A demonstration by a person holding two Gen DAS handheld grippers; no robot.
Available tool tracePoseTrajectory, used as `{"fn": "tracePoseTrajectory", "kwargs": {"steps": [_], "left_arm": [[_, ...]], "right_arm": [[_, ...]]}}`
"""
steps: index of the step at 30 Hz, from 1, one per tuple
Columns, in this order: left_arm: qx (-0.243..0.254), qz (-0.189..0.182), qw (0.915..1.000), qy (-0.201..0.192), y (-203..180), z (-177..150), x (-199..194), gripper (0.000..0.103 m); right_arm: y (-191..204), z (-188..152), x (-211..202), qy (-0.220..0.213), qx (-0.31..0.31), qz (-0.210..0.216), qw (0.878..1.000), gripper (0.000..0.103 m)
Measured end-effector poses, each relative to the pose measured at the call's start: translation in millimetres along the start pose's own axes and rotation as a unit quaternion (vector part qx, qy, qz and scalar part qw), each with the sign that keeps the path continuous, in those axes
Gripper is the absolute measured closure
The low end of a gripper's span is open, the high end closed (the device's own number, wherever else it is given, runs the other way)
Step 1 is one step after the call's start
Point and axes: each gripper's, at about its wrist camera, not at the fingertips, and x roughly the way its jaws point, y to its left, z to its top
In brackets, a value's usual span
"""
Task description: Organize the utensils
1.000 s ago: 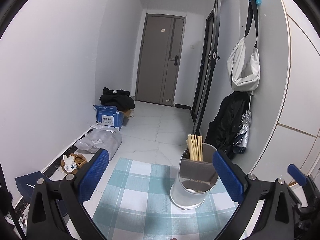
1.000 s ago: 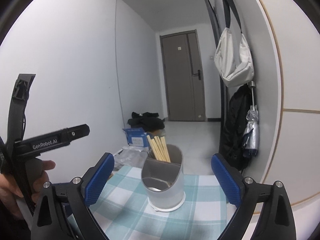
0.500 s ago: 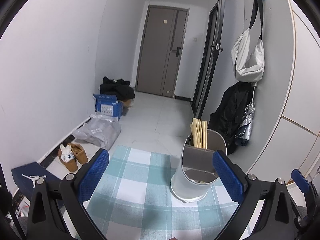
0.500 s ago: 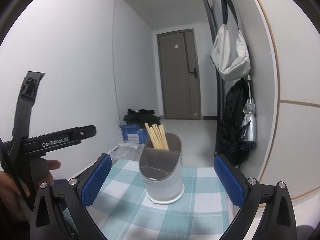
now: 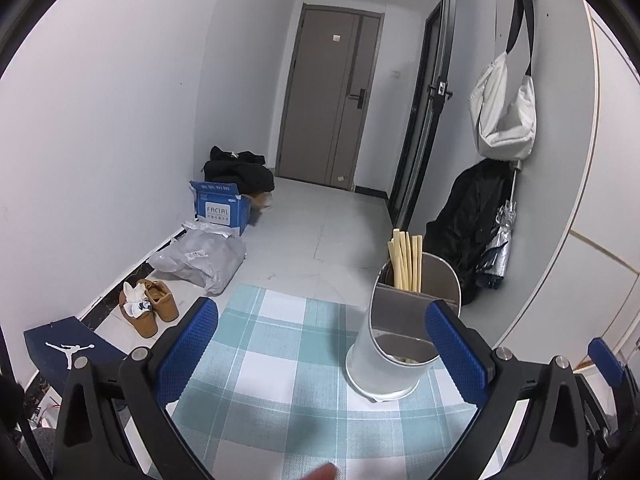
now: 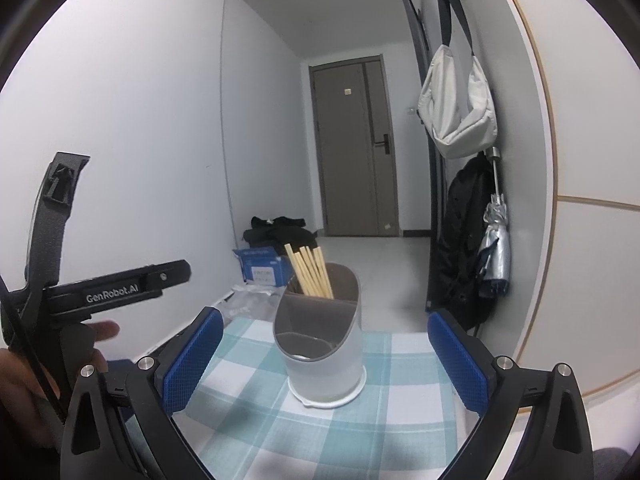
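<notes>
1. The left gripper point(image 5: 320, 344) is held with its blue-padded fingers point(image 5: 188, 348) spread wide, nothing between them, above the checked tablecloth point(image 5: 272, 364).
2. The right gripper point(image 6: 326, 356) is likewise seen splayed open and empty, its pads point(image 6: 456, 364) standing either side of the utensil holder point(image 6: 324, 352) without touching it.
3. The holder is found upright on the cloth, a grey two-compartment cup; it sits toward the right in the left wrist view point(image 5: 400, 344).
4. A bundle of wooden chopsticks point(image 6: 310, 274) is seen standing in the rear compartment, leaning slightly; the front compartment's contents cannot be made out.
5. At the left of the right wrist view, the left tool's black frame is gripped by a hand point(image 6: 36, 372).
6. A white bag point(image 6: 456, 112) is noted hanging on the right wall.
</notes>
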Motion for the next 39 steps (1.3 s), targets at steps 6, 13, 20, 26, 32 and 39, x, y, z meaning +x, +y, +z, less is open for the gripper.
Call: {"fn": "tracePoseTrajectory", "kwargs": {"steps": [6,13,20,26,32,39], "left_arm": [[0.002,0.005,1.0000,-0.008,-1.4,-0.2,-3.1,0.001],[0.009,0.011,0.9999,-0.009,-3.7,-2.2,-3.3,0.001],[0.003,0.007,0.9999,-0.007,-0.9,-0.3,-4.3,0.001],[0.001,0.007,1.0000,-0.002,0.1,-0.3,-3.6,0.001],[0.003,0.008,1.0000,0.002,-0.6,-1.1,-2.6,0.001],[0.004,0.013,0.9999,0.003,-0.3,-1.8,-2.2,0.001]], "right_arm": [[-0.7,0.1,-3.4,-0.001,0.001,-0.001,1.000,0.000],[0.3,-0.6,-3.9,0.001,0.000,-0.001,1.000,0.000],[-1.0,-0.9,-2.6,0.002,-0.001,-0.005,1.000,0.000],[-0.6,-0.8,-2.3,0.002,-0.004,-0.006,1.000,0.000],[-1.0,-1.6,-2.5,0.004,-0.004,-0.004,1.000,0.000],[-0.8,-1.3,-1.7,0.005,-0.003,-0.005,1.000,0.000]]}}
